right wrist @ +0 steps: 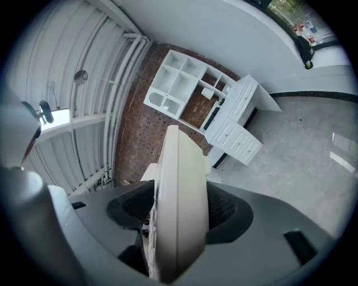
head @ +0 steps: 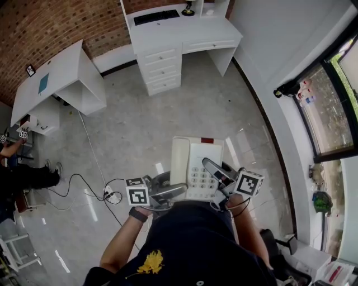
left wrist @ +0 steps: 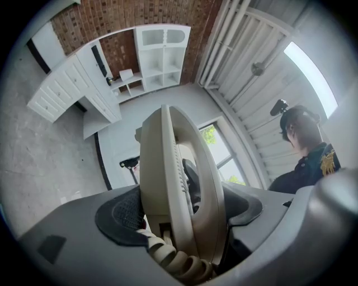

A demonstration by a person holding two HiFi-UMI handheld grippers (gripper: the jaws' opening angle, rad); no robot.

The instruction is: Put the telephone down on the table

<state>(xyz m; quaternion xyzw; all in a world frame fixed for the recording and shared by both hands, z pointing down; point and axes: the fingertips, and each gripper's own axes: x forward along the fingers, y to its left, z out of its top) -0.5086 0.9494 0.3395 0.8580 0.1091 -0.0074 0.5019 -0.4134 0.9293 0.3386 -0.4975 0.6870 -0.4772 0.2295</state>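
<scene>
1. While we stand on the grey floor (head: 184,106), the cream telephone (head: 196,165) hangs in the air just in front of our body, carried between both grippers and not yet on any table.
2. Its long axis runs away from us toward the white desk (head: 184,34) by the brick wall. Its face is turned up, with the handset (head: 179,162) along its left side, the keypad (head: 202,177) on the right and a red strip (head: 207,140) at the far edge.
3. The left gripper (head: 174,191) is clamped on the telephone's left edge. In the left gripper view the set stands edge-on between the dark pads (left wrist: 126,215), which press on it from both sides, and the coiled cord (left wrist: 179,260) bunches at the bottom.
4. The right gripper (head: 215,170) is clamped on the right edge. In the right gripper view the cream body fills the gap between its pads (right wrist: 224,212).
5. The desk's drawers (head: 161,70) are all pushed shut, so we cannot see their contents. A black keyboard (head: 156,16) lies on the desktop.
6. The shelf unit (left wrist: 162,53) above the desk has open compartments. A small white item (left wrist: 126,74) sits on a lower shelf, and anything else in them is too small for us to make out.
7. A second white desk (head: 50,84) stands at the left, and a power strip (head: 110,194) lies on the floor with its cables.
</scene>
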